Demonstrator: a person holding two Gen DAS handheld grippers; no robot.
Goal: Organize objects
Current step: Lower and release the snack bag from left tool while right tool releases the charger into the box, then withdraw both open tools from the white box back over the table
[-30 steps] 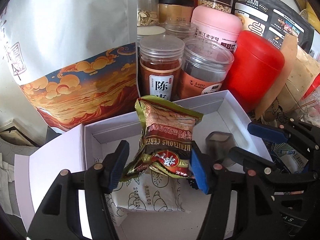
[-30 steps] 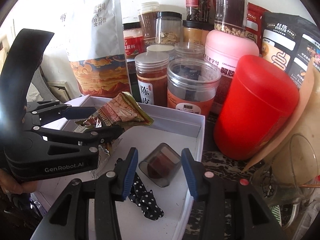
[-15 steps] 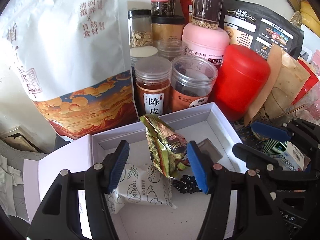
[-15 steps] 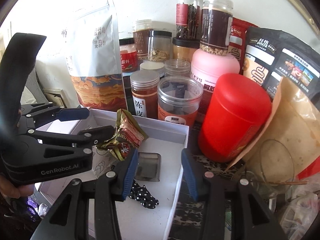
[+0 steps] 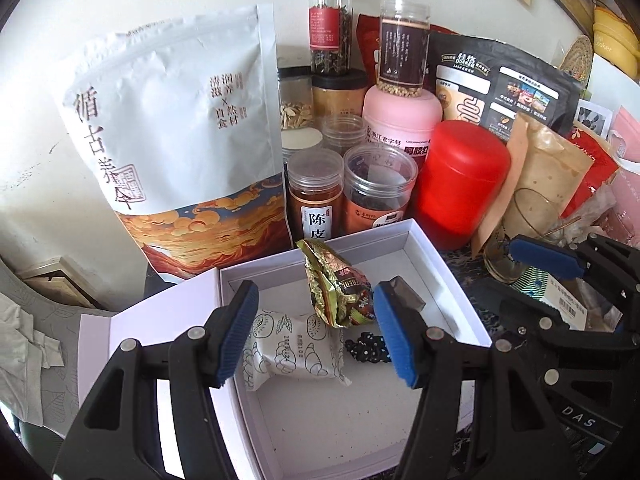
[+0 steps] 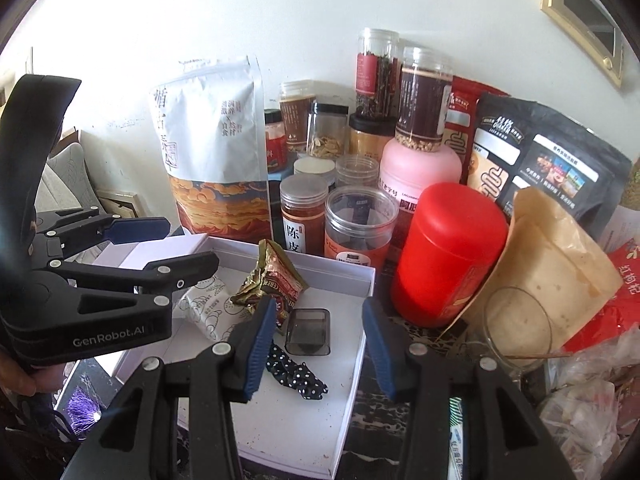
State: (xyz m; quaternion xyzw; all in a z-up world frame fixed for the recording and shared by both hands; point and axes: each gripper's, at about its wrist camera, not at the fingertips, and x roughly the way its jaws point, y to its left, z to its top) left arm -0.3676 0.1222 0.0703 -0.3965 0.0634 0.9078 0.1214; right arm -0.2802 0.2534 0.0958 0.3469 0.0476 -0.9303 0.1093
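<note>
An open white box [image 5: 440,264] [image 6: 360,320] holds a green-gold snack packet [image 5: 336,288] [image 6: 272,284], a white pastry packet [image 5: 292,348], a dark grey case [image 6: 310,332] and a black dotted cloth [image 6: 296,372]. My left gripper [image 5: 316,336] [image 6: 176,246] hovers open above the box, clear of the snack packet. Over the box's right half my right gripper [image 6: 320,346] [image 5: 532,280] also stands open, with the grey case well below its fingers and nothing held.
Behind the box stand a large white pouch [image 5: 180,140], several clear jars [image 5: 316,196], a pink tub [image 5: 400,120] and a red canister [image 5: 460,184]. A glass [image 6: 516,328], brown pouch [image 6: 552,256] and black bag [image 6: 548,168] crowd the right.
The snack packet, earlier between my left fingers, has dropped and now rests in the box. Both grippers have risen and drawn back, so the box and jars look smaller.
</note>
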